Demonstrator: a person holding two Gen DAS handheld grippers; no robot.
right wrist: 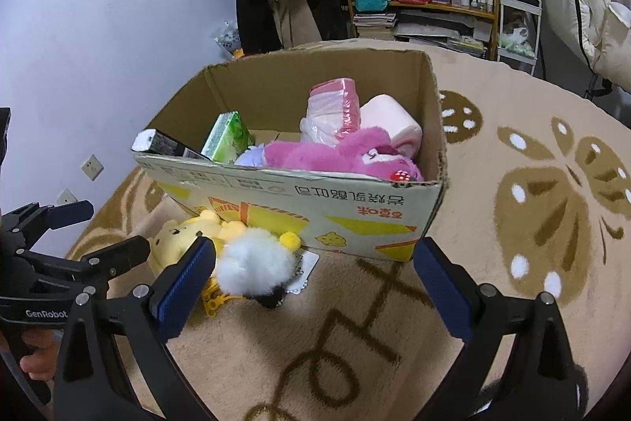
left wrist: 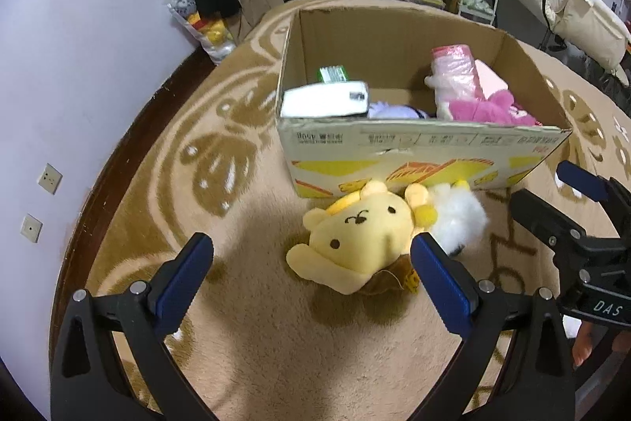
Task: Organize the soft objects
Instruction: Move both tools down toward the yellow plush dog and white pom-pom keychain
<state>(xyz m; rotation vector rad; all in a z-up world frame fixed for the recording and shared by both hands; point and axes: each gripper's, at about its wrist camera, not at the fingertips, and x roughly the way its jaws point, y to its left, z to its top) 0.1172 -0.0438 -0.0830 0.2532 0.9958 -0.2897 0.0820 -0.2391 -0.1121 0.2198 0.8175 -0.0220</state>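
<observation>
Plush toys lie on the beige patterned rug point(left wrist: 244, 342) right against the near wall of the cardboard box point(left wrist: 414, 148). The yellow bear plush point(left wrist: 355, 239) lies face up just ahead of the left gripper point(left wrist: 311, 255), between its spread blue-padded fingers point(left wrist: 185, 275), whose jaws stand wide apart and hold nothing. Beside the bear, toward the right gripper point(right wrist: 315, 259), sits the white fluffy toy point(right wrist: 252, 267), touching both the bear and the box wall. The right gripper also gapes wide with nothing between its jaws; its left finger point(right wrist: 185, 283) overlaps the white toy's edge in the right wrist view, though contact cannot be told. Inside the box, beyond both tools, lie a pink plush point(right wrist: 335, 152), a pink plastic-wrapped pack point(right wrist: 335, 109), a green pack point(right wrist: 228, 137) and a white box with a dark end point(left wrist: 323, 101). Far beyond stands a wooden shelf point(right wrist: 434, 6) with bags and bottles.
</observation>
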